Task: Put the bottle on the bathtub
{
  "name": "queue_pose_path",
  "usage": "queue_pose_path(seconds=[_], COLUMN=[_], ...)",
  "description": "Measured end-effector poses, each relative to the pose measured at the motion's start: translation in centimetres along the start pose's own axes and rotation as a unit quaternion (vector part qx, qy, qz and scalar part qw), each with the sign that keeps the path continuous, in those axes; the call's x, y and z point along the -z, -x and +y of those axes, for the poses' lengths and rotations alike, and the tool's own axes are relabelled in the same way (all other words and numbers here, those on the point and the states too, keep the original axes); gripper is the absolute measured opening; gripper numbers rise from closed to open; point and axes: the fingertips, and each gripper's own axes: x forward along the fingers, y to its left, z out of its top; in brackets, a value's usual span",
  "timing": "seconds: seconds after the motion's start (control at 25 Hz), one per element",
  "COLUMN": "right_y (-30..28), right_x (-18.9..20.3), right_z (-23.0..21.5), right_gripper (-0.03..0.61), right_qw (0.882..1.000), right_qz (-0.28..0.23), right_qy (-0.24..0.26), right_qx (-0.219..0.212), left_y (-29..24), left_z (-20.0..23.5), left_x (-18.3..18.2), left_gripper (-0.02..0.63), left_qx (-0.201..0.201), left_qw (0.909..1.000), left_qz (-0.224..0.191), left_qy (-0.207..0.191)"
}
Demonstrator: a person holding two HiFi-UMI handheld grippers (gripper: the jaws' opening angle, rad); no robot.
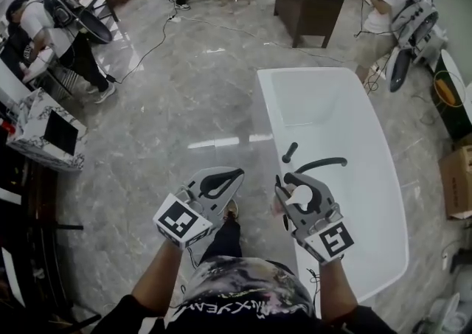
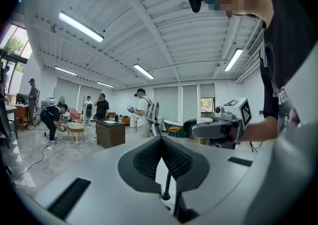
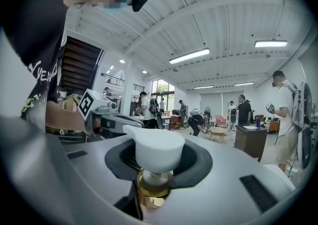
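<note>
A bottle with a white pump head and a gold collar is held upright in my right gripper, whose jaws are shut round its neck. The rest of the bottle is hidden under the gripper. It hangs above the near left rim of the white bathtub. My left gripper is level with it, to the left over the floor, shut with nothing in it. Each gripper shows in the other's view: the right gripper and the left gripper.
A black faucet with a handle stands on the tub's near left rim. A dark desk is beyond the tub, cardboard boxes to its right, a marble-patterned box at the left. Several people stand around the room.
</note>
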Motion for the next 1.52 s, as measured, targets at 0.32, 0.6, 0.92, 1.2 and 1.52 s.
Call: queue_pose_path(seconds=[0.32, 0.6, 0.92, 1.2, 1.52], right_y=[-7.2, -14.7, -17.5, -19.2, -20.7], right_x=[-1.2, -3.0, -3.0, -2.8, -1.4], right_z=[-4.8, -8.9, -10.9, -12.4, -15.3], right_gripper=[0.114, 0.114, 0.114, 0.114, 0.114], right_qw=[1.0, 0.999, 0.998, 0.997, 0.997], right_qz=[0.015, 0.03, 0.026, 0.028, 0.031], right_qy=[-0.004, -0.006, -0.008, -0.005, -0.012], right_qx=[0.026, 0.042, 0.063, 0.066, 0.07], left_y=[-3.2, -5.1, -7.0, -8.6, -11.2], left_z=[8.2, 16.7, 19.6, 21.1, 23.0], left_x=[-0.9, -2.7, -2.1, -2.5, -2.1], left_gripper=[0.014, 0.014, 0.014, 0.014, 0.014], left_qx=[0.024, 0.036, 0.055, 0.067, 0.067], left_qw=[0.9995, 0.9989, 0.998, 0.9974, 0.9973], left_qz=[-0.004, -0.004, -0.005, -0.008, -0.008], left_qy=[0.018, 0.03, 0.031, 0.025, 0.029])
